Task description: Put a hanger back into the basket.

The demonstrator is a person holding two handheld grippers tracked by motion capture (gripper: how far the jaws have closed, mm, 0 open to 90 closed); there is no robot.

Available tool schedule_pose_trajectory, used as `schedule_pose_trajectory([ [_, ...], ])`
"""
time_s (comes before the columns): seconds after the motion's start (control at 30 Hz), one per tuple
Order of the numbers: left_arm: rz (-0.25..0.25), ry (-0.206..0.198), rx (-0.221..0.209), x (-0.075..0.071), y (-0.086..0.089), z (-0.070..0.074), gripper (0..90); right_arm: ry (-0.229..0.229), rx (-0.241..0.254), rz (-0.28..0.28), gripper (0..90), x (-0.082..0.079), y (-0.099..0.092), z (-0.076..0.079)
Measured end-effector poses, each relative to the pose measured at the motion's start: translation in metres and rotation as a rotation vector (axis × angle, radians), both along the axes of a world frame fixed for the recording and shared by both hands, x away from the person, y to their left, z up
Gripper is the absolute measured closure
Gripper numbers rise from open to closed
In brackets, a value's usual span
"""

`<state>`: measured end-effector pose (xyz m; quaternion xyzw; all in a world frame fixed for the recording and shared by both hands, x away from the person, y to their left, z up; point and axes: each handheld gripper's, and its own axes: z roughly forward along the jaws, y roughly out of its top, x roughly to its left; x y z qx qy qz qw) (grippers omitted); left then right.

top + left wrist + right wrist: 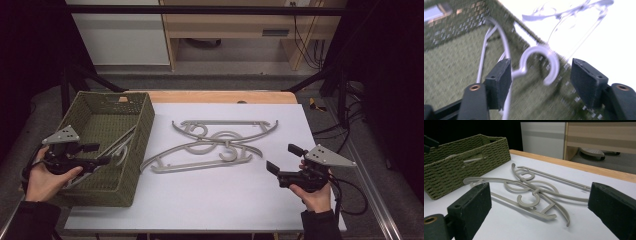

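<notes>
Pale grey hanger (499,45) lying tilted inside woven green basket (145,125), hook end (541,62) up near rim.

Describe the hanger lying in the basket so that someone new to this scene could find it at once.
Start at the green woven basket on the table's left edge. Inside it lies a pale grey plastic hanger, its hook between the open left gripper's pads. Unlike the tangled hangers on the white tabletop, it lies alone in the basket.
</notes>
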<state>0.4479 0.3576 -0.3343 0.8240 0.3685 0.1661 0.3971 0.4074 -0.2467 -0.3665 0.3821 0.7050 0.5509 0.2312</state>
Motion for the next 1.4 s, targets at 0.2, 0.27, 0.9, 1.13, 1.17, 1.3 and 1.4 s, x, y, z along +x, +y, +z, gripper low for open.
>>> schedule_pose_trajectory([
  [0.2, -0.042, -0.086, -0.077, -0.007, -0.025, 0.008, 23.4, 0.000, 0.001, 0.000, 5.0, 0.000, 0.000, 0.000],
  [0.27, -0.063, -0.103, -0.088, -0.009, -0.033, 0.009, 20.4, -0.001, 0.000, 0.001, 5.0, 0.000, 0.000, 0.000],
  [0.9, -0.064, -0.246, -0.260, -0.038, -0.107, -0.019, 6.2, 0.029, -0.031, 0.006, 6.0, 0.008, 0.009, -0.008],
  [1.13, -0.063, -0.254, -0.263, -0.038, -0.115, -0.030, 5.7, 0.050, -0.069, 0.008, 6.4, 0.019, 0.014, -0.015],
  [1.17, -0.058, -0.256, -0.255, -0.038, -0.116, -0.030, 5.7, 0.056, -0.073, 0.010, 6.4, 0.021, 0.015, -0.016],
  [1.3, -0.063, -0.247, -0.251, -0.037, -0.115, -0.031, 5.3, 0.077, -0.087, 0.010, 6.6, 0.030, 0.019, -0.021],
  [1.4, -0.052, -0.253, -0.237, -0.037, -0.112, -0.031, 5.2, 0.092, -0.096, 0.011, 6.6, 0.037, 0.022, -0.023],
])
